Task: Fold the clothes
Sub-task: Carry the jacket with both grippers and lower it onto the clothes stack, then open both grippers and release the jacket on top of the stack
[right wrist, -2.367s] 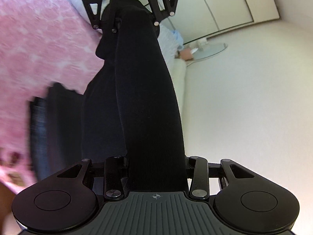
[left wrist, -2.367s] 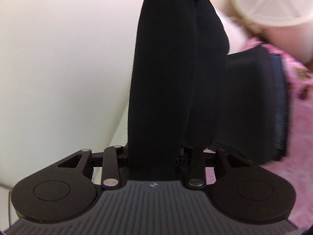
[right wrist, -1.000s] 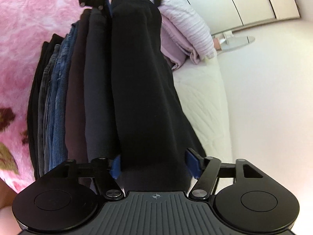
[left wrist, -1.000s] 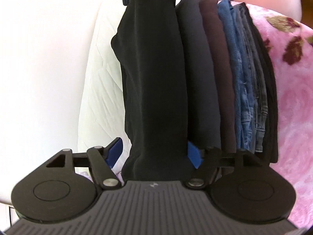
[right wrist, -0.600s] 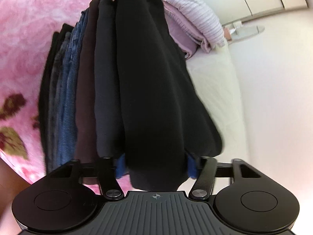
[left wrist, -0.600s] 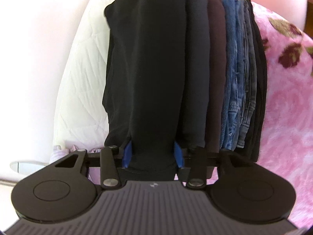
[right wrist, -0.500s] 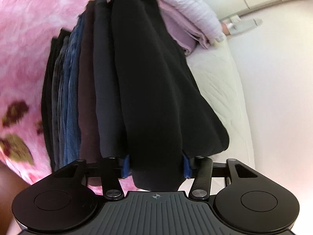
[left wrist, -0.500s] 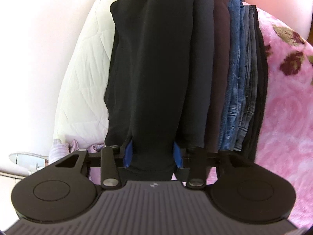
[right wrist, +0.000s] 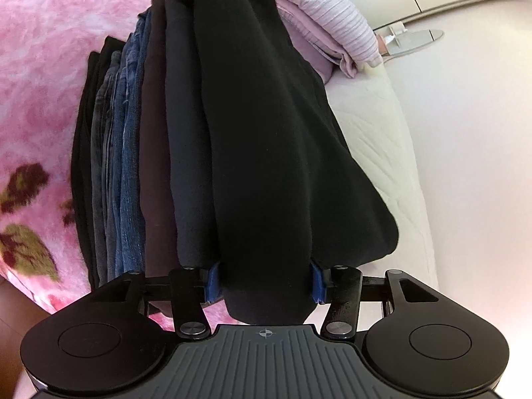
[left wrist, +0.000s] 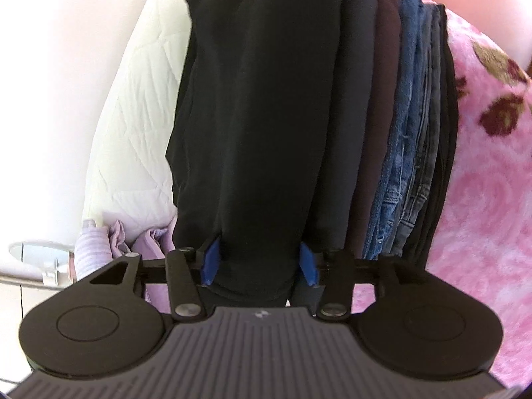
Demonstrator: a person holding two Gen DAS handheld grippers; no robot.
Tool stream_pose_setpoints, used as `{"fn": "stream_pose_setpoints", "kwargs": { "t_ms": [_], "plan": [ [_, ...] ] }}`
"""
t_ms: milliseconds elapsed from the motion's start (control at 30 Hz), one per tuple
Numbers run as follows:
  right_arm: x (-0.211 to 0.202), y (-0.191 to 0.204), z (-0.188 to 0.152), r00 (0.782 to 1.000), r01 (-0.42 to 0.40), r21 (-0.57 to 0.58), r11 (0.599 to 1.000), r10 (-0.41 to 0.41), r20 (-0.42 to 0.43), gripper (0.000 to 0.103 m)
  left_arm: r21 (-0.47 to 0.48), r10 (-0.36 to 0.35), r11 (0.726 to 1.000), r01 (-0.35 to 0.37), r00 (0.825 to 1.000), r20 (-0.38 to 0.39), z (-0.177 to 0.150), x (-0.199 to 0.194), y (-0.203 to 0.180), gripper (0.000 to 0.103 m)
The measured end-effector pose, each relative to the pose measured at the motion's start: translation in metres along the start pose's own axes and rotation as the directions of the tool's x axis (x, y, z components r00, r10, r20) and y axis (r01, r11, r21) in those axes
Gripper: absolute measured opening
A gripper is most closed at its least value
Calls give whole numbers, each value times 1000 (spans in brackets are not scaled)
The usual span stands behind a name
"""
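Right wrist alone shows striped lilac cloth (right wrist: 332, 10) folded.

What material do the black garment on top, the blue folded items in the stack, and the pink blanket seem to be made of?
Black garment: probably a soft matte knit or fleece; it shows no shine and rounded, thick folds.
Blue folded items: most likely denim; faded blue cloth with visible stitched seams at the edges.
Pink blanket: apparently plush fleece; a fuzzy pile with a printed rose pattern.
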State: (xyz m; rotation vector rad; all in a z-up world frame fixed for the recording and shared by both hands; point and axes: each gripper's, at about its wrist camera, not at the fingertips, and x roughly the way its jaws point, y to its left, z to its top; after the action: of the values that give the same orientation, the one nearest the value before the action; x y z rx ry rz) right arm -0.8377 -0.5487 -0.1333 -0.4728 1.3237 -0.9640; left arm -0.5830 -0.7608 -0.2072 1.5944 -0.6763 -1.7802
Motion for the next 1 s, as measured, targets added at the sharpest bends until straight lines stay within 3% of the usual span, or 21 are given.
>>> {"fn": "stream_pose_setpoints", "kwargs": {
  "t_ms": [133, 233, 300, 333, 367, 400, 433, 500, 567, 633, 667, 700, 767, 833, 900, 1000],
  "plan": [
    [-10, 4, -1, 1000, 19, 0, 1000, -19, -12, 57, -200, -40, 979, 31, 998, -40, -2, -22, 17, 64],
    [-29, 2, -1, 999, 25, 69, 997, -22, -36, 60, -408, -73, 912, 42, 996, -60, -13, -46, 27, 68],
    [-44, 4, 2, 997, 34, 121, 992, -26, -67, 60, -543, -107, 838, 52, 992, -69, -22, -64, 31, 69],
    [-52, 4, 4, 996, 40, 153, 987, -28, -83, 61, -616, -132, 785, 66, 989, -62, -26, -75, 34, 69],
    [-62, 3, 6, 994, 46, 213, 976, -25, -103, 62, -694, -166, 715, 86, 985, -48, -32, -81, 36, 69],
    [-73, 1, 9, 992, 54, 280, 959, -19, -124, 63, -770, -206, 628, 113, 978, -24, -41, -83, 36, 69],
    [-81, -3, 10, 989, 45, 383, 923, 12, -145, 65, -830, -238, 542, 136, 971, 4, -49, -85, 35, 69],
    [-98, -13, 14, 980, 26, 595, 804, 96, -173, 68, -902, -254, 401, 162, 965, 61, -64, -97, 33, 69],
    [-117, -22, 11, 970, 20, 803, 596, 181, -159, 72, -935, -241, 302, 184, 964, 112, -79, -114, 33, 69],
    [-138, -24, 8, 965, 27, 917, 399, 229, -128, 73, -948, -226, 240, 206, 962, 152, -92, -144, 40, 69],
    [-149, -24, 7, 963, 33, 952, 304, 245, -112, 74, -951, -220, 217, 220, 960, 172, -99, -160, 44, 69],
    [-160, -23, 8, 963, 33, 971, 237, 254, -95, 74, -948, -221, 212, 237, 957, 189, -104, -174, 45, 69],
    [-181, -19, 12, 962, 29, 993, 117, 265, -60, 75, -935, -233, 240, 261, 950, 206, -111, -195, 41, 69],
    [-202, -14, 20, 964, 41, 997, 71, 261, -58, 76, -920, -258, 264, 288, 941, 220, -114, -204, 27, 69],
    [-220, -7, 29, 965, 44, 998, 50, 256, -56, 76, -916, -279, 251, 312, 930, 240, -120, -215, 15, 69],
    [-234, -3, 40, 965, 37, 999, 28, 259, -43, 77, -925, -293, 229, 302, 928, 230, -125, -227, 6, 69]
  ]
}}
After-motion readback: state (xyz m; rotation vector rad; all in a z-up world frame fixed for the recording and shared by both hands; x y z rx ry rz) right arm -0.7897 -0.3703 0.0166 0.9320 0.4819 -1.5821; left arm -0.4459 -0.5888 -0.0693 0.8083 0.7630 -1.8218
